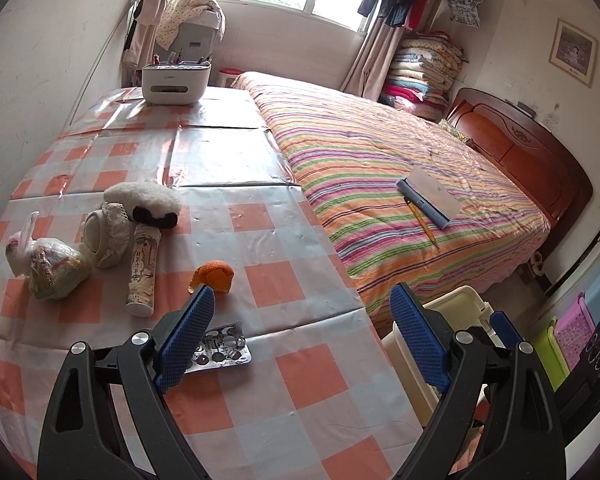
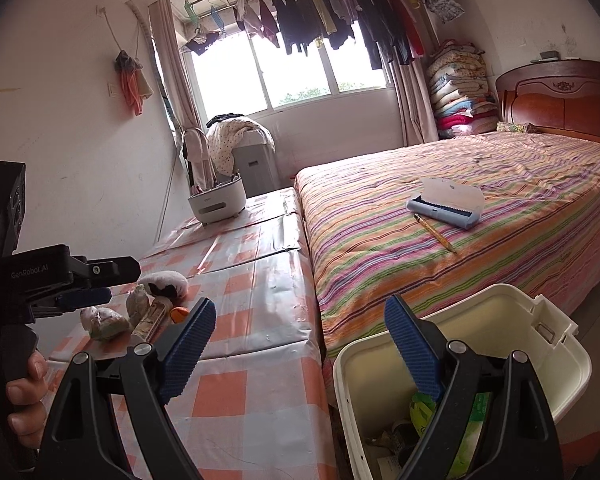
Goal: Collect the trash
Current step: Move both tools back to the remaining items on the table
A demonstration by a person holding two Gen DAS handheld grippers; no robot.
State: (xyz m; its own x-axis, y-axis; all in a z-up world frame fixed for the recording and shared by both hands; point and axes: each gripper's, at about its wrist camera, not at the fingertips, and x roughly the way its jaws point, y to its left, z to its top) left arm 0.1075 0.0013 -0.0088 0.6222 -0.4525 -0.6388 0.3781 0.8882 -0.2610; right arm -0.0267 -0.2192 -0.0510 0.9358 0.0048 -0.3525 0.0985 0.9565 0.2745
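Left gripper (image 1: 302, 334) spread wide, empty, poised over blister pack (image 1: 220, 350) lying flat on checked tablecloth (image 1: 300, 380). Pack looked light, thin, crinkly foil; best pinched across 1 raised edge. Right gripper (image 2: 300, 346) spread, empty, above bin (image 2: 572, 372).

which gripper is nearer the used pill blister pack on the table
Left. The left gripper hangs open just above the blister pack, one finger overlapping it. The right gripper is open over by the white trash bin, off the table's edge.
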